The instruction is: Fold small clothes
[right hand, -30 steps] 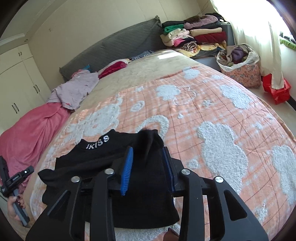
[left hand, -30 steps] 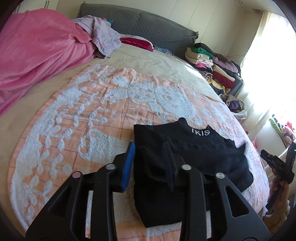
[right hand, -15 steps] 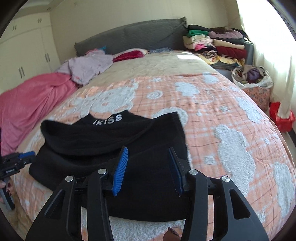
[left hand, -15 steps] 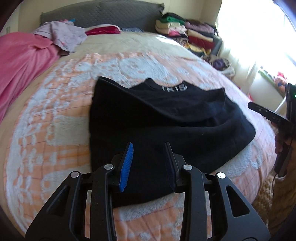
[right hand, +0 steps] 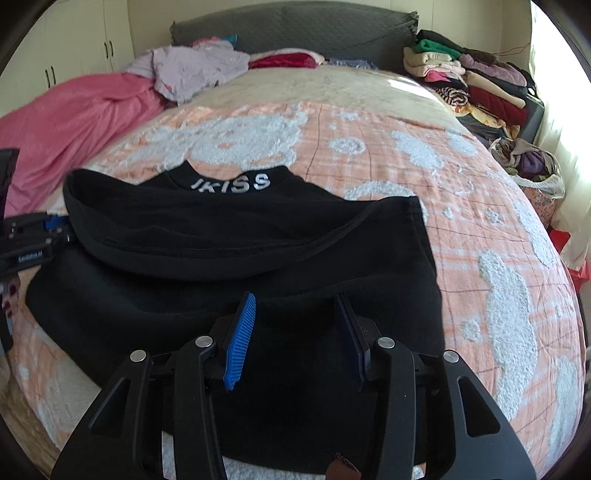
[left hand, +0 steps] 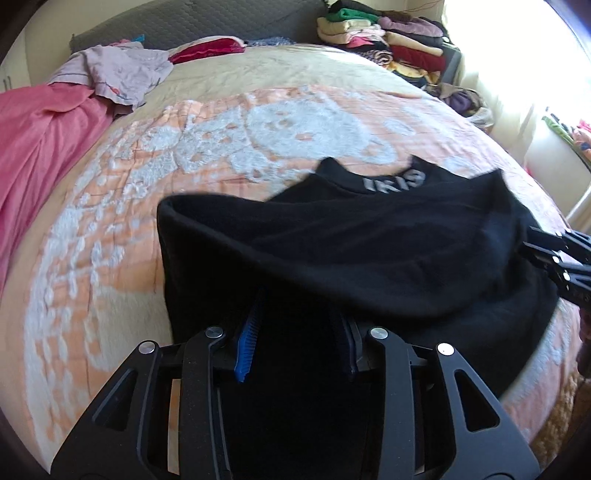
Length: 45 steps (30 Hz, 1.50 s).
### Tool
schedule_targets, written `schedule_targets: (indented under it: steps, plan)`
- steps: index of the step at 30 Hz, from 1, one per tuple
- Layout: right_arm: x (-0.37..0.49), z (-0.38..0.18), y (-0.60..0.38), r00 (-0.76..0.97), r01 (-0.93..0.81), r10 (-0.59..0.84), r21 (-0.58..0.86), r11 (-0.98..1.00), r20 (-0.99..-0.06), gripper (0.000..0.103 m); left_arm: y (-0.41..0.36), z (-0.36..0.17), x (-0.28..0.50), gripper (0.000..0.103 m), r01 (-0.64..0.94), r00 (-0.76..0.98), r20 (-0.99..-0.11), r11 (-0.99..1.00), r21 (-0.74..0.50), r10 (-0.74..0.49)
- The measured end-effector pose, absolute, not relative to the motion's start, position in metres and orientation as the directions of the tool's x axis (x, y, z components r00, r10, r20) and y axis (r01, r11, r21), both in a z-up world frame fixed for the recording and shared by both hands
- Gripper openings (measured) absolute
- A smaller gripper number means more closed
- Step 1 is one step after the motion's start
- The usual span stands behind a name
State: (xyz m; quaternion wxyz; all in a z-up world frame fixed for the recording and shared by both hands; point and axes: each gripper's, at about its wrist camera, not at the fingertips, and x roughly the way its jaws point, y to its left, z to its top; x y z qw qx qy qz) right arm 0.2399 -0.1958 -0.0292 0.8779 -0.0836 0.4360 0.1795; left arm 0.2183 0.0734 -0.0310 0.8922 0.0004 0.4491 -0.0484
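Lying on the peach patterned blanket (right hand: 461,229), the black IKISS garment (right hand: 229,258) is part-folded. The left gripper (left hand: 299,332) and right gripper (right hand: 295,332) both hover released above it, jaws apart.

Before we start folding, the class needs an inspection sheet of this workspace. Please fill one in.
Surface: orange-and-white blanket on the bed.
Job's things: black top, lettered collar, lower part folded up.
Clutter: pink cover, lilac garment, stack of folded clothes, bag of clothes.
Grippers: left gripper jaws apart, tips under the fold; right gripper jaws apart over the top.
Cables: nothing seen.
Surroundings: grey headboard, white wardrobe.
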Motion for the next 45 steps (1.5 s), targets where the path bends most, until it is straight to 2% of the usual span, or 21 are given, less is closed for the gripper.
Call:
schedule_targets:
  steps: [7,9,13,17,19,21,23,24,26,27,28,32,33,35,36,37,42,45]
  plan:
    - [0.271,-0.028,-0.196,0.6,-0.332,0.195,-0.02,0.943,-0.776,0.044,0.117,-0.022,0.234,0.031,-0.026,0.648,-0.76,0.995,-0.093,-0.055]
    - [0.272,-0.024,-0.197,0.611,-0.339,0.192,-0.035,0.94,-0.768,0.044,0.125,-0.02,0.234,0.037,-0.044,0.649,-0.759,0.993,-0.108,-0.054]
    - [0.264,-0.014,-0.191,0.651,-0.394,0.19,-0.113,0.912,-0.735,0.056,0.135,-0.022,0.234,0.039,-0.055,0.635,-0.769,0.989,-0.135,-0.07]
    - [0.26,-0.019,-0.174,0.652,-0.462,0.156,-0.225,0.858,-0.742,0.058,0.133,-0.031,0.238,0.039,-0.046,0.619,-0.781,0.988,-0.146,-0.087]
    - [0.259,-0.023,-0.165,0.647,-0.498,0.154,-0.261,0.827,-0.746,0.069,0.132,-0.035,0.24,0.039,-0.048,0.616,-0.782,0.987,-0.152,-0.09]
    - [0.261,-0.028,-0.156,0.652,-0.518,0.142,-0.301,0.8,-0.745,0.071,0.131,-0.037,0.241,0.034,-0.048,0.616,-0.783,0.988,-0.15,-0.088]
    - [0.267,-0.031,-0.15,0.654,-0.524,0.133,-0.319,0.79,-0.744,0.071,0.131,-0.039,0.242,0.017,-0.049,0.616,-0.784,0.989,-0.139,-0.079]
    - [0.269,-0.031,-0.148,0.653,-0.528,0.139,-0.317,0.788,-0.744,0.068,0.131,-0.038,0.242,0.015,-0.048,0.619,-0.782,0.989,-0.137,-0.078]
    - [0.276,-0.032,-0.144,0.641,-0.545,0.169,-0.29,0.786,-0.748,0.05,0.133,-0.036,0.242,0.01,-0.045,0.623,-0.777,0.988,-0.149,-0.089]
    - [0.283,-0.032,-0.143,0.619,-0.555,0.192,-0.251,0.793,-0.762,0.014,0.134,-0.035,0.242,0.009,-0.045,0.625,-0.775,0.987,-0.152,-0.091]
    - [0.289,-0.032,-0.144,0.609,-0.547,0.197,-0.226,0.806,-0.769,0.001,0.135,-0.032,0.241,0.008,-0.045,0.629,-0.771,0.986,-0.159,-0.095]
    - [0.312,-0.027,-0.159,0.643,-0.411,0.156,-0.166,0.896,-0.749,0.0,0.141,-0.024,0.238,0.006,-0.049,0.643,-0.758,0.982,-0.184,-0.11]
    - [0.317,-0.026,-0.166,0.655,-0.369,0.133,-0.162,0.915,-0.744,0.0,0.141,-0.023,0.237,0.006,-0.049,0.646,-0.756,0.981,-0.186,-0.111]
    - [0.326,-0.024,-0.192,0.648,-0.296,0.135,-0.084,0.951,-0.75,0.009,0.142,-0.019,0.235,0.006,-0.05,0.652,-0.75,0.98,-0.194,-0.115]
    - [0.329,-0.024,-0.205,0.644,-0.264,0.135,-0.053,0.963,-0.753,0.024,0.143,-0.018,0.235,0.006,-0.05,0.654,-0.747,0.979,-0.197,-0.117]
    - [0.332,-0.024,-0.222,0.642,-0.221,0.127,-0.023,0.975,-0.756,0.035,0.143,-0.018,0.235,0.007,-0.047,0.653,-0.747,0.979,-0.2,-0.122]
    - [0.339,-0.037,-0.26,0.599,-0.154,0.154,0.076,0.985,-0.786,0.042,0.14,-0.027,0.241,0.009,-0.041,0.635,-0.761,0.977,-0.21,-0.137]
    - [0.338,-0.043,-0.263,0.576,-0.171,0.205,0.129,0.977,-0.791,0.046,0.14,-0.03,0.242,0.01,-0.039,0.633,-0.76,0.975,-0.219,-0.146]
